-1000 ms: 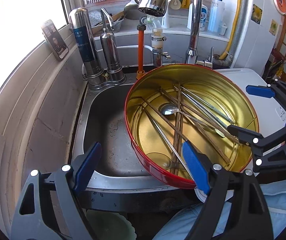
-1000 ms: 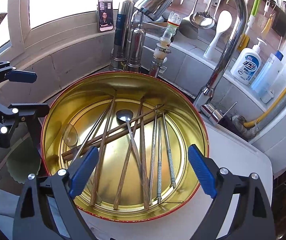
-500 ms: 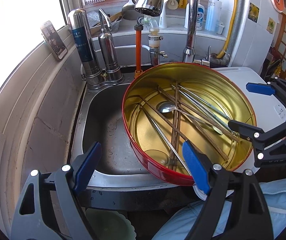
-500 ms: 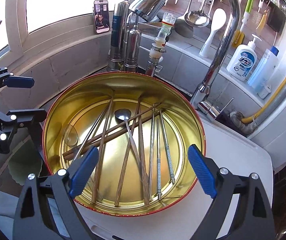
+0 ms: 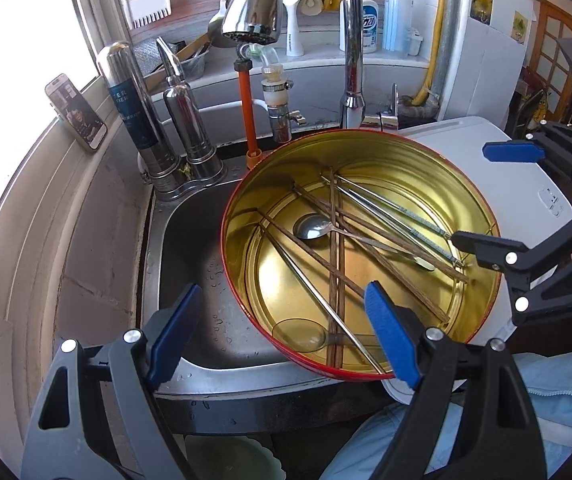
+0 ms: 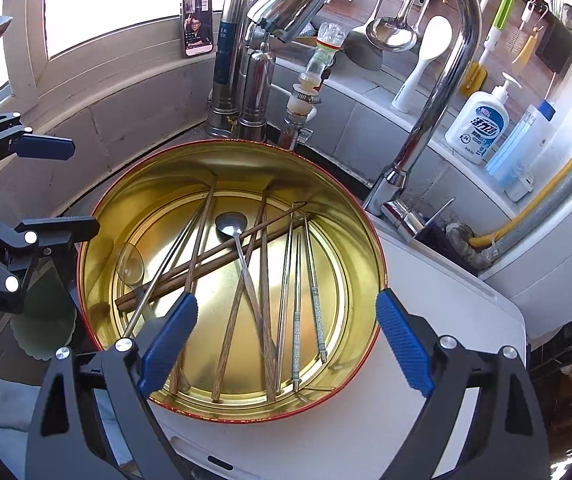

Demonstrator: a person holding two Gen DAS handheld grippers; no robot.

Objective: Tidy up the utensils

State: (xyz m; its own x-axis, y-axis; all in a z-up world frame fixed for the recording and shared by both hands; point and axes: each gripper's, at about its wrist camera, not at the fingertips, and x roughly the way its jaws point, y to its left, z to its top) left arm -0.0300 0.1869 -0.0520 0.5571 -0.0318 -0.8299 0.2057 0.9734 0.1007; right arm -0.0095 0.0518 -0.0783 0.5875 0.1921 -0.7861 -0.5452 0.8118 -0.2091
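home kitchen, steel sink (image 5: 206, 280), chrome faucet (image 6: 437, 80), hanging ladle (image 6: 391, 32), dish soap bottle (image 6: 477, 124)

Hard daylight pours through the window (image 5: 14, 92), which is blown out to plain white in both views. It glares off the gold tin (image 6: 166, 184) and the chrome faucet (image 5: 252, 12). Fisheye bending curves the edges, the corners go dark, and the small label print is probably too soft to read.

A curved chrome faucet (image 6: 437, 92) is arching over the stainless steel sink (image 5: 190, 264). A phone with a lit screen (image 6: 197, 22) is leaning on the window ledge, and a white pump soap bottle (image 6: 479, 124) is standing on the back ledge.
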